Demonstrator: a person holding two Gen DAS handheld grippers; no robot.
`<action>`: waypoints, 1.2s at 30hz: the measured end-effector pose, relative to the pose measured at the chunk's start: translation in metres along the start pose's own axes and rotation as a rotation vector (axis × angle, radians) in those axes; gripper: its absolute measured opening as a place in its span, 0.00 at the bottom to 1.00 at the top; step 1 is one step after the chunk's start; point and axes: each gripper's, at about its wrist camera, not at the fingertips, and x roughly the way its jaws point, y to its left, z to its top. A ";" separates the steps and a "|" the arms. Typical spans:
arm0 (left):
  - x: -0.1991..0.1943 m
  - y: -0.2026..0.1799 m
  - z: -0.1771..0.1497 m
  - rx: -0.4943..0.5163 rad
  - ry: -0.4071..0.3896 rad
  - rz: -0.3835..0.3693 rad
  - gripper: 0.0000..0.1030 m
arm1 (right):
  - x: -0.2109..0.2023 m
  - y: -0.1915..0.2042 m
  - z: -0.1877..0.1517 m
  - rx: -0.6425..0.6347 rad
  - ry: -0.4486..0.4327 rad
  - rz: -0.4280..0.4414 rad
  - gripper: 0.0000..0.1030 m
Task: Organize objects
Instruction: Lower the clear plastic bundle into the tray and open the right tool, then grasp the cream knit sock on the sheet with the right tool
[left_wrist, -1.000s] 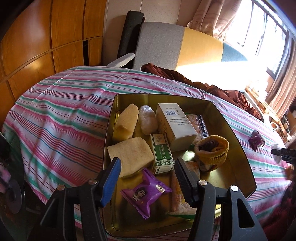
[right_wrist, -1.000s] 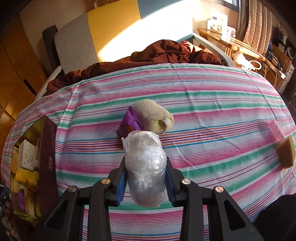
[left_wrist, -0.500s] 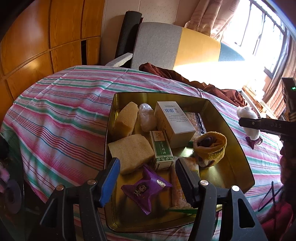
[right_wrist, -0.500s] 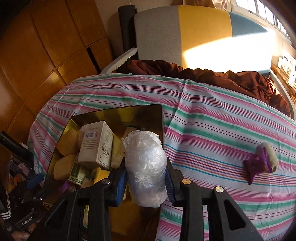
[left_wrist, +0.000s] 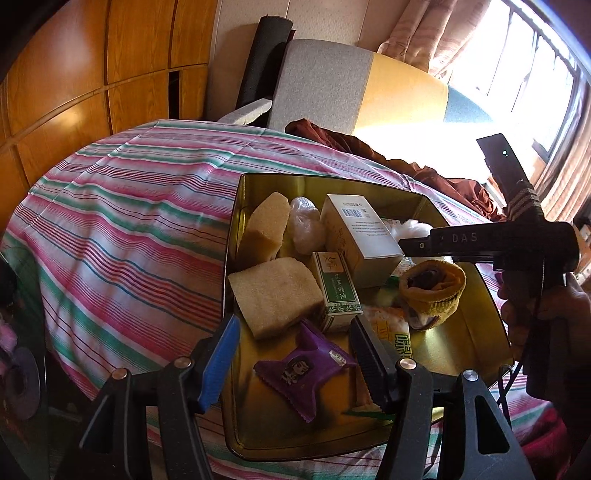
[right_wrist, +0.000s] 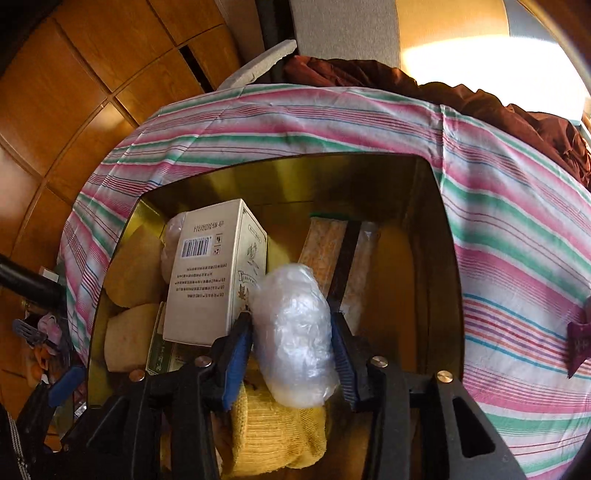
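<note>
A gold tin (left_wrist: 236, 221) on the striped cloth holds a white box (left_wrist: 360, 236), a green box (left_wrist: 334, 291), two sponges (left_wrist: 277, 295), a purple packet (left_wrist: 304, 363) and a yellow sock roll (left_wrist: 432, 291). My left gripper (left_wrist: 293, 325) hangs open over the tin's near end, with nothing between its fingers. My right gripper (right_wrist: 290, 317) points down into the tin (right_wrist: 424, 258) beside the white box (right_wrist: 210, 266). Its jaws are opening, with a clear plastic bundle (right_wrist: 295, 332) still touching both pads, just above the sock roll (right_wrist: 273, 439).
Another purple packet (right_wrist: 578, 343) lies on the striped cloth (right_wrist: 517, 240) to the tin's right. A grey and yellow chair (left_wrist: 332, 85) with a brown cloth (left_wrist: 332, 140) stands behind the table. Wooden cabinets (left_wrist: 92, 74) are at the left. A hand (left_wrist: 543, 314) holds the right gripper.
The right gripper carried the plastic bundle from the open cloth leftward to above the tin and tipped downward. It has come into the left wrist view. The left gripper stayed put.
</note>
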 end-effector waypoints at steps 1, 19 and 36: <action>0.000 0.001 0.000 -0.001 0.002 0.000 0.61 | 0.000 -0.001 -0.002 0.005 -0.002 0.008 0.46; -0.014 -0.015 0.000 0.059 -0.035 0.032 0.66 | -0.065 -0.008 -0.025 -0.008 -0.168 -0.013 0.48; -0.022 -0.056 0.004 0.177 -0.057 0.027 0.66 | -0.127 -0.140 -0.052 0.234 -0.251 -0.112 0.48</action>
